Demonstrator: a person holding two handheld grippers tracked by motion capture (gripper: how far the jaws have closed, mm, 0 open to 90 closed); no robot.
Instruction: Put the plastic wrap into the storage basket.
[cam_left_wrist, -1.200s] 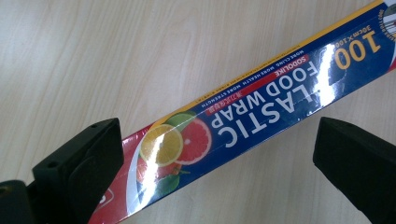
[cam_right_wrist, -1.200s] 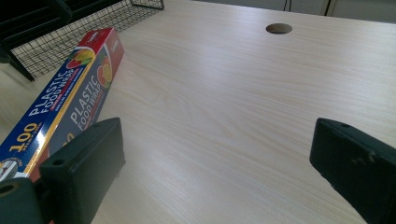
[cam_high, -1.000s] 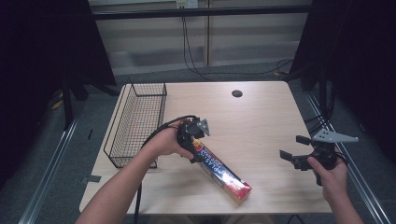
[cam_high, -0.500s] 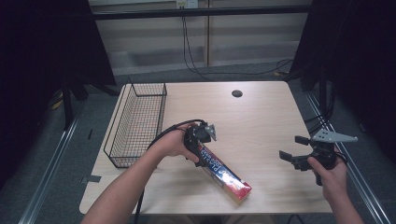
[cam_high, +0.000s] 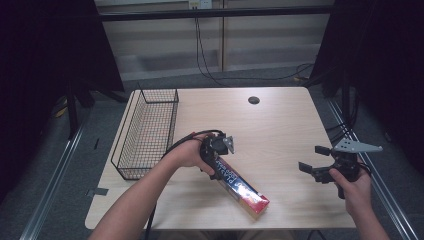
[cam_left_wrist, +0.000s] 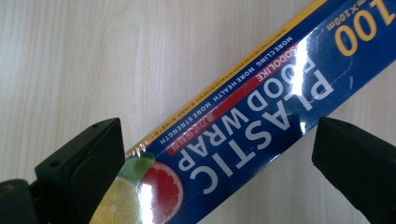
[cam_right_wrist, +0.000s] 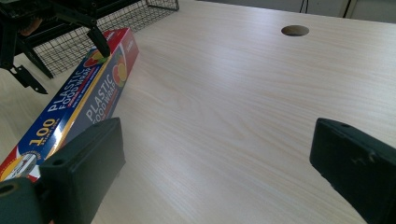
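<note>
Since a moment ago the left gripper (cam_high: 216, 159) has slid a little to the right along the worktop (cam_high: 280, 130) and now sits over the near-left end of the box (cam_high: 242, 187); the right gripper (cam_high: 320, 167) has kept its place.

Nearest the person, the box of plastic wrap lies flat on the worktop, slanting from beside the left hand (cam_high: 187, 152) down toward the front edge, its red end closest to that edge. In the left gripper view the box (cam_left_wrist: 261, 112) runs on a slant between the two black jaws, which stand wide apart on either side of it with bare wood showing between each jaw and the box, so nothing is clamped.

Off to the right, well apart from the box, the right hand (cam_high: 352, 187) holds its gripper low over bare wood near the worktop's right edge, jaws wide and empty. Its own view looks across the worktop at the box (cam_right_wrist: 79, 98) and the left gripper (cam_right_wrist: 51, 28) above its far end.

Farther back on the left, a wire basket (cam_high: 150, 130) lies along the worktop's left edge. Beyond, near the far edge, is a round hole (cam_high: 254, 100).
</note>
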